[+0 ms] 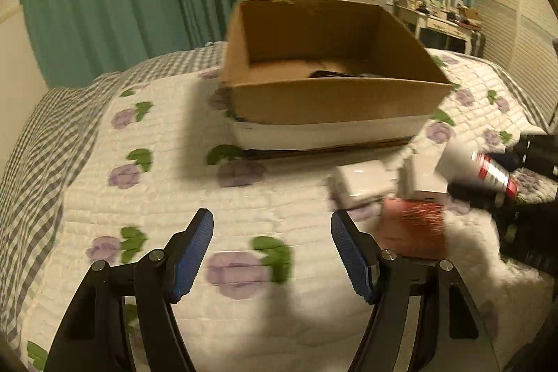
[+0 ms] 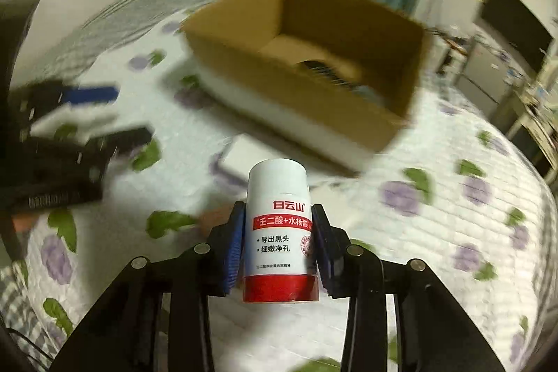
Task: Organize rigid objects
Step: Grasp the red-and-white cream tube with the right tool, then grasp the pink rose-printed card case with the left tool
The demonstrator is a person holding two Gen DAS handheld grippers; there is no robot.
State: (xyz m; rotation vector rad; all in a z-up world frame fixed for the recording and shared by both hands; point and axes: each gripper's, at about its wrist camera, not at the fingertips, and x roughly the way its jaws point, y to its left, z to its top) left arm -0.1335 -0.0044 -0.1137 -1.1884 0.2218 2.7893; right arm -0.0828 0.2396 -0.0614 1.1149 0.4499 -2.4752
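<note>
The right gripper [image 2: 277, 243] is clamped on a white bottle [image 2: 279, 232] near the cardboard box [image 1: 334, 100], which holds something dark, while the left gripper [image 1: 272, 253] stands apart and small boxes [image 1: 362, 185] wait beside the box.

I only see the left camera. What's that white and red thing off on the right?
Observer: A bottle, white with a red band and red label, clamped between the right gripper pads.
Child: Is there writing on it?
Observer: Yes, Chinese characters on the label.
Child: Is my left gripper holding something?
Observer: No, the left gripper is open, near the small white box lying before the cardboard box.
</note>
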